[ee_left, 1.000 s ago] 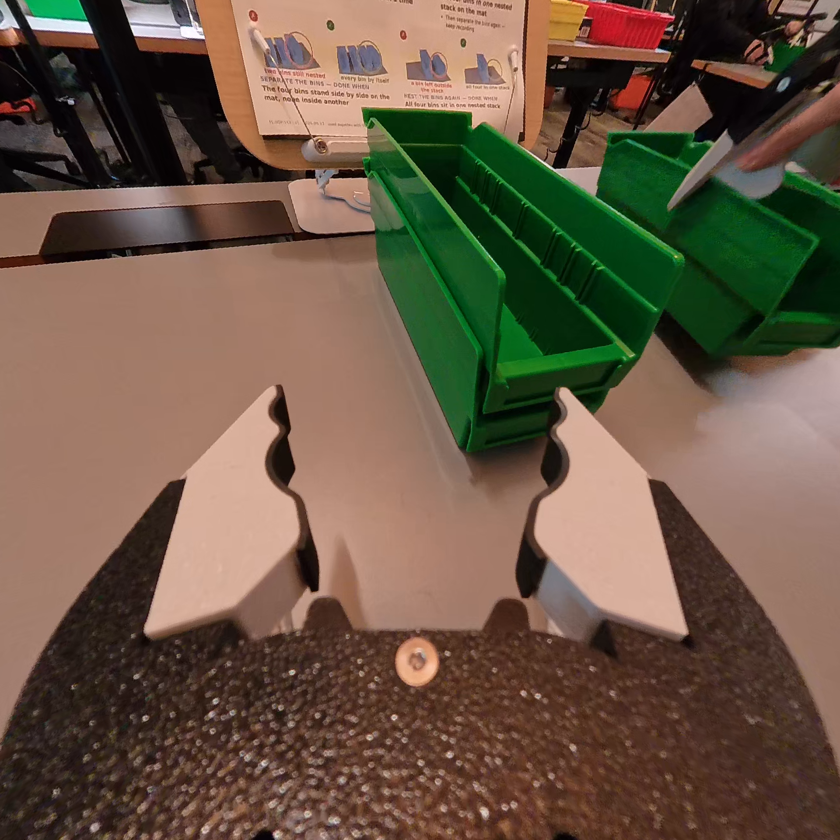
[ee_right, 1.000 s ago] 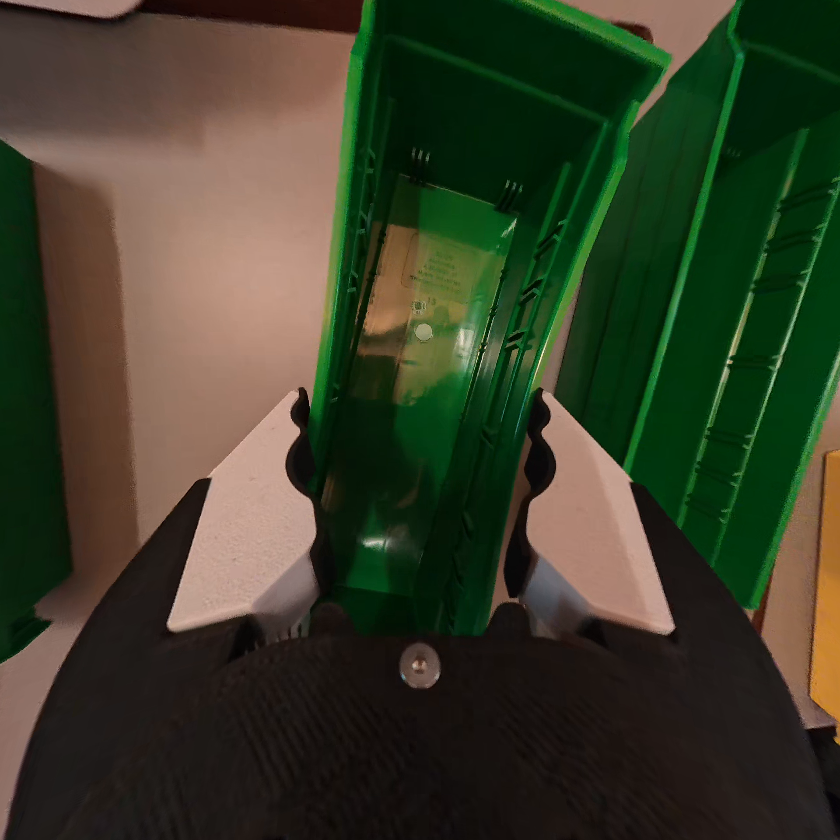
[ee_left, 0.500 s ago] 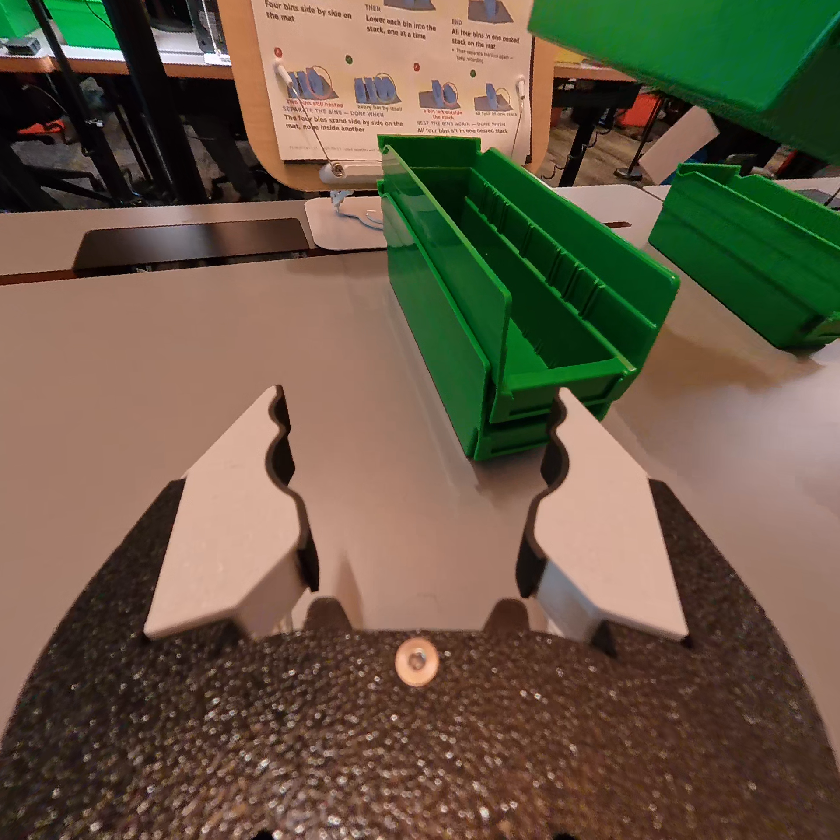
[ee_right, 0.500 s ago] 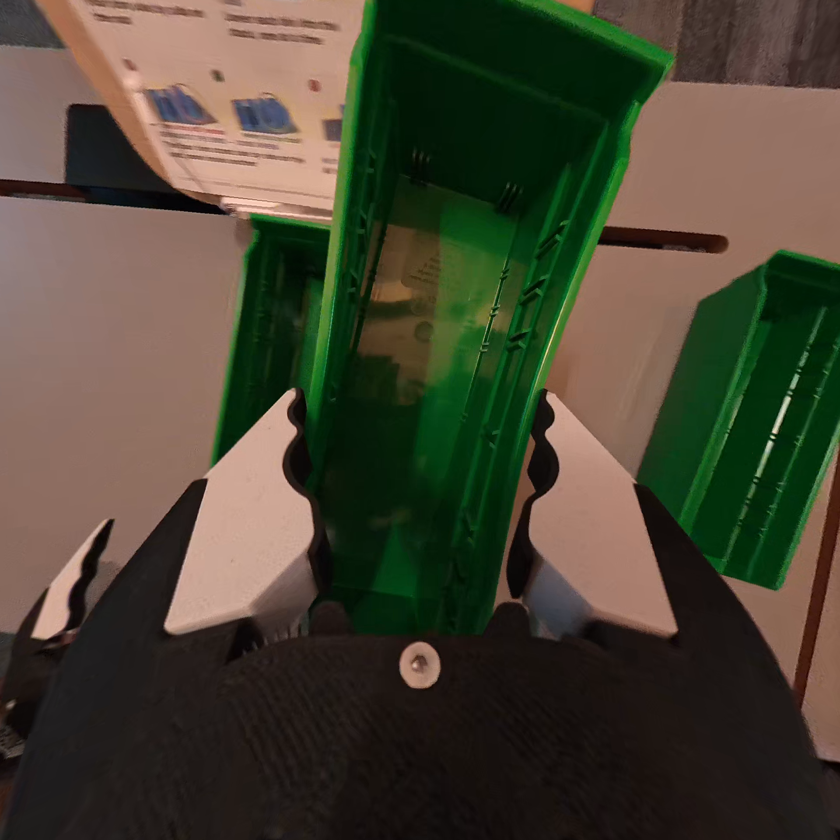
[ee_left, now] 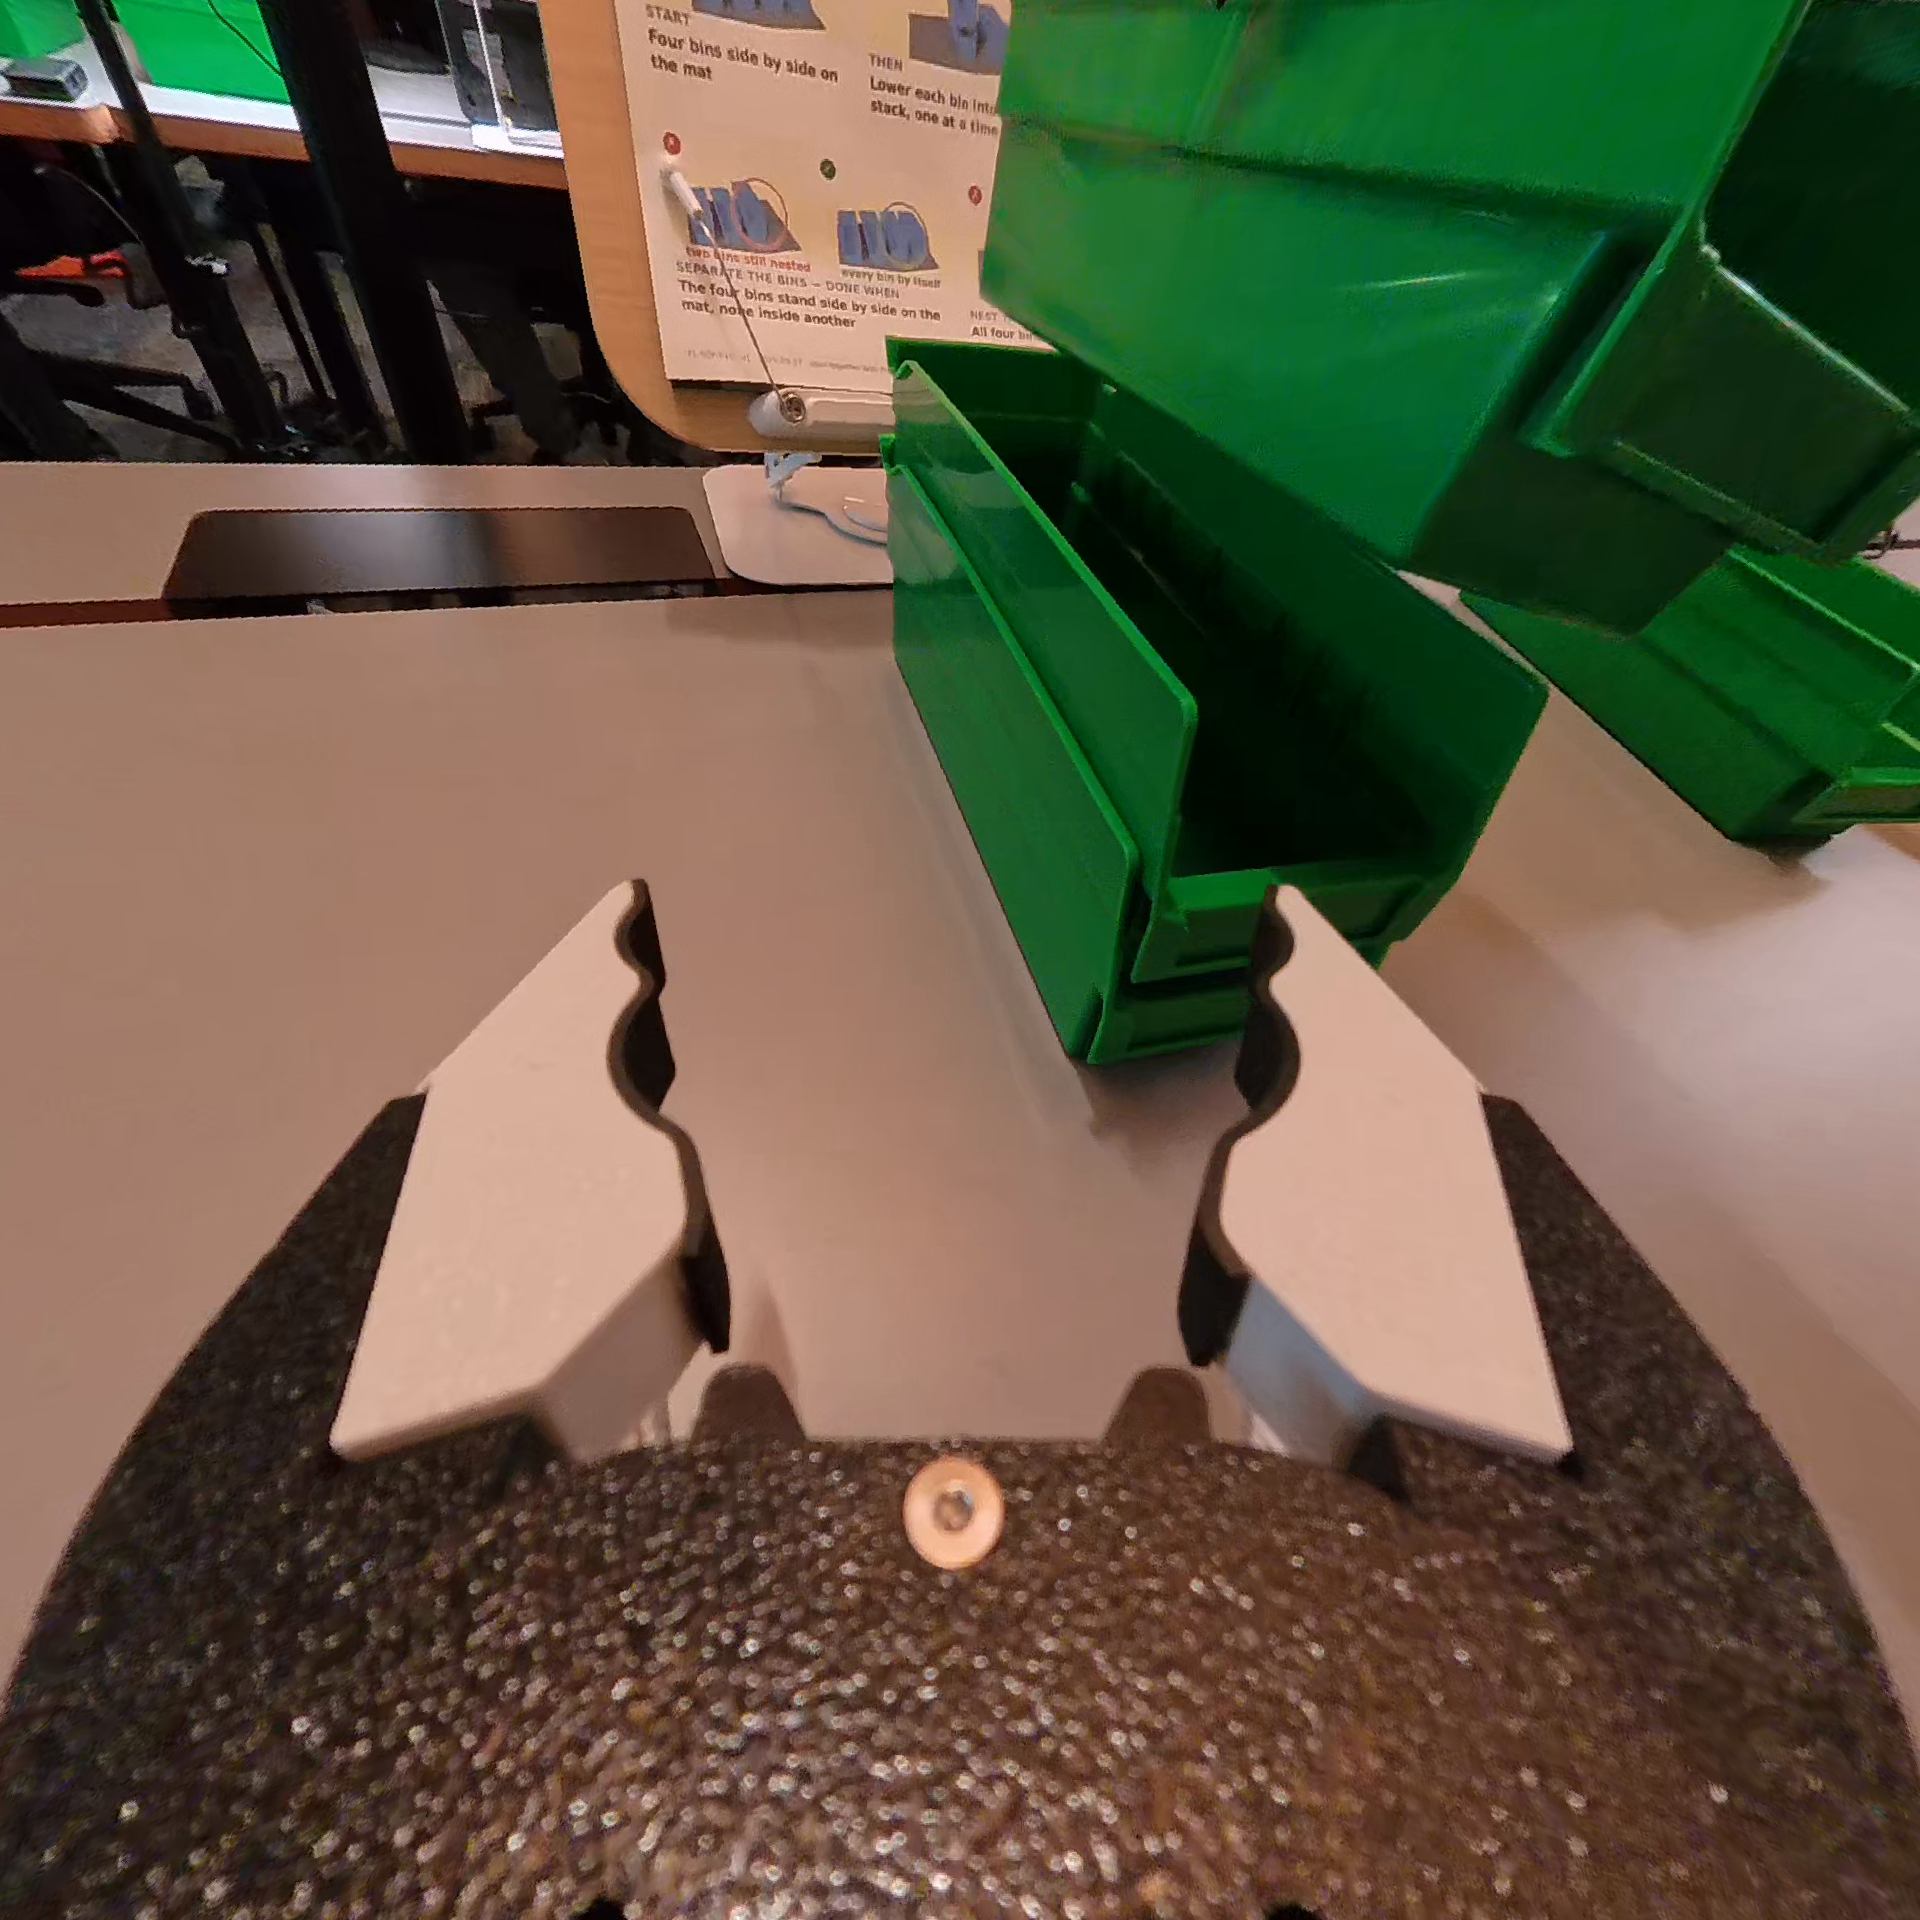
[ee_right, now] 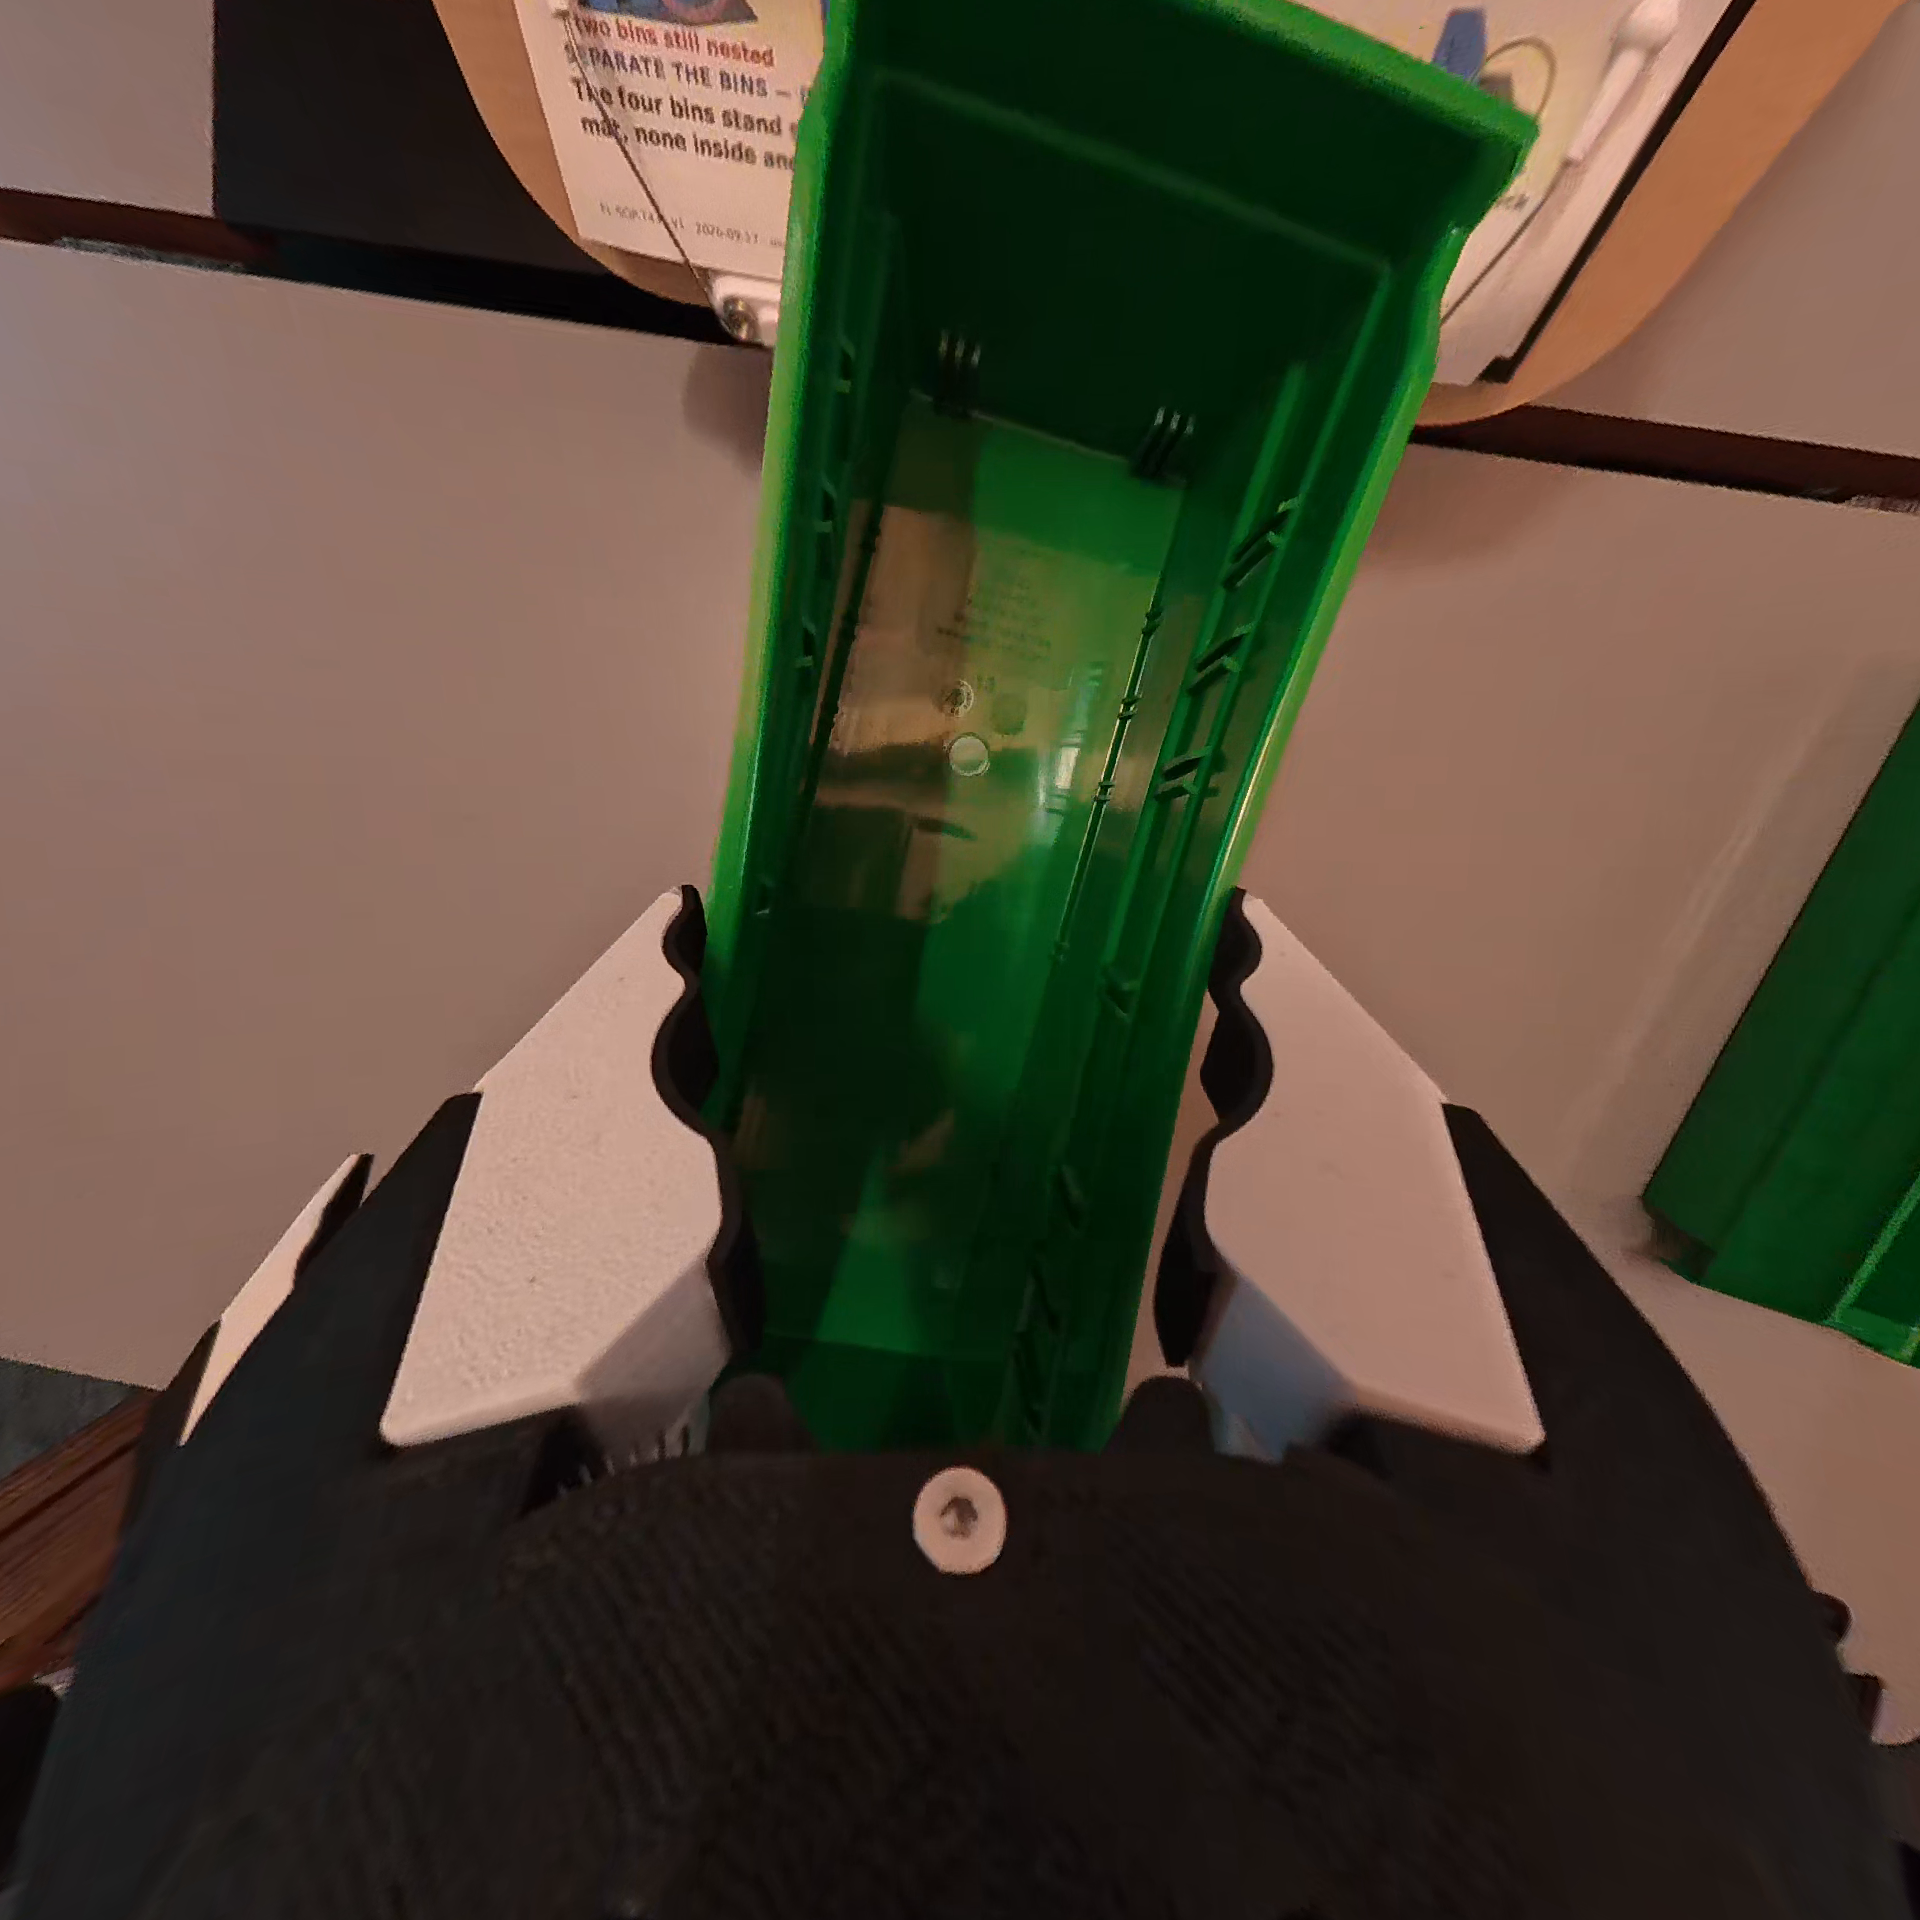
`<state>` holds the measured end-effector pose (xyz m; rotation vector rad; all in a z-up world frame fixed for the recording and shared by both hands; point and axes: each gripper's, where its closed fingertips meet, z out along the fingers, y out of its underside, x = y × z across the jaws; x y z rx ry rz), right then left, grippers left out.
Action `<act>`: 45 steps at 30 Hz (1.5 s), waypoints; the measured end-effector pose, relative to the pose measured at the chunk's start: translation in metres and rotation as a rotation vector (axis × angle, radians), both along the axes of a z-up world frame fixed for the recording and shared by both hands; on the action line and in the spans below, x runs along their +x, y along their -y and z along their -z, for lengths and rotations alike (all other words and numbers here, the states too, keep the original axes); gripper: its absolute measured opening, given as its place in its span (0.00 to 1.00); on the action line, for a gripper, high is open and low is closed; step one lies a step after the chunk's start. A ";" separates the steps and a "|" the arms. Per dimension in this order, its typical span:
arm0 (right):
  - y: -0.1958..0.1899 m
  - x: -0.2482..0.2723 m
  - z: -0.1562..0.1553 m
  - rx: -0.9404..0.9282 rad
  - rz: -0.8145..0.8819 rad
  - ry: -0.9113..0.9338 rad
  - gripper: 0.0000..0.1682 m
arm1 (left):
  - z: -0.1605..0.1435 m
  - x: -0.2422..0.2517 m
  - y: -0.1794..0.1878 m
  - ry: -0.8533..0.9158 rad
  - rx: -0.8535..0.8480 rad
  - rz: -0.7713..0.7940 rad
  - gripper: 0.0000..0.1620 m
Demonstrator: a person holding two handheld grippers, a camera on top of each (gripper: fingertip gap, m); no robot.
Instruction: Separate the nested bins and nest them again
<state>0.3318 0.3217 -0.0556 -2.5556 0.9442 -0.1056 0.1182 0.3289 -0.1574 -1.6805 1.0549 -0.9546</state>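
Note:
Two long green bins sit nested as one stack (ee_left: 1049, 790) on the grey table, just ahead and right of my left gripper (ee_left: 951, 997). That gripper is open and empty, low over the table. My right gripper (ee_right: 961, 935) is shut on the near end of a third green bin (ee_right: 1039, 623) and holds it in the air. In the left wrist view this held bin (ee_left: 1299, 312) hangs tilted above the stack's far end, apart from it. A fourth green bin (ee_left: 1766, 717) lies on the table to the right and also shows in the right wrist view (ee_right: 1829, 1091).
An instruction board (ee_left: 779, 208) on a stand rises behind the stack at the table's back edge. A dark slot (ee_left: 436, 551) lies in the table at the back left. Bare table surface (ee_left: 416, 831) spreads to the left. Other benches stand beyond.
My right gripper has carried its bin left, from beside the fourth bin to above the nested stack. My left gripper has stayed open and barely moved.

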 end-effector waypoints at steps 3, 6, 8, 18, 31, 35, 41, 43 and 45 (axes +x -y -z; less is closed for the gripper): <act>-0.005 -0.010 0.005 0.012 -0.001 -0.023 0.57 | 0.002 0.000 0.000 -0.001 -0.014 0.003 0.68; -0.011 -0.017 0.008 0.009 -0.007 -0.020 0.57 | -0.001 -0.002 -0.002 0.007 -0.017 0.000 0.68; -0.012 -0.018 0.011 -0.009 -0.004 0.002 0.57 | -0.004 -0.004 -0.003 0.016 -0.015 -0.005 0.68; -0.025 -0.019 0.029 -0.068 0.001 0.112 0.58 | -0.008 -0.004 0.000 0.030 -0.024 0.005 0.68; -0.023 -0.017 0.069 -0.107 -0.008 0.082 0.58 | -0.006 -0.003 0.000 0.035 -0.039 0.015 0.67; -0.024 -0.014 0.070 -0.101 -0.012 0.090 0.58 | -0.002 0.000 0.002 0.024 -0.041 0.020 0.67; -0.028 -0.012 0.067 -0.089 -0.014 0.127 0.57 | 0.002 0.003 0.006 0.012 -0.041 0.030 0.67; -0.027 -0.013 0.071 -0.083 -0.003 0.121 0.58 | 0.003 0.004 0.007 0.009 -0.042 0.033 0.67; -0.026 -0.013 0.075 -0.083 -0.007 0.118 0.58 | 0.004 0.005 0.007 0.008 -0.044 0.036 0.67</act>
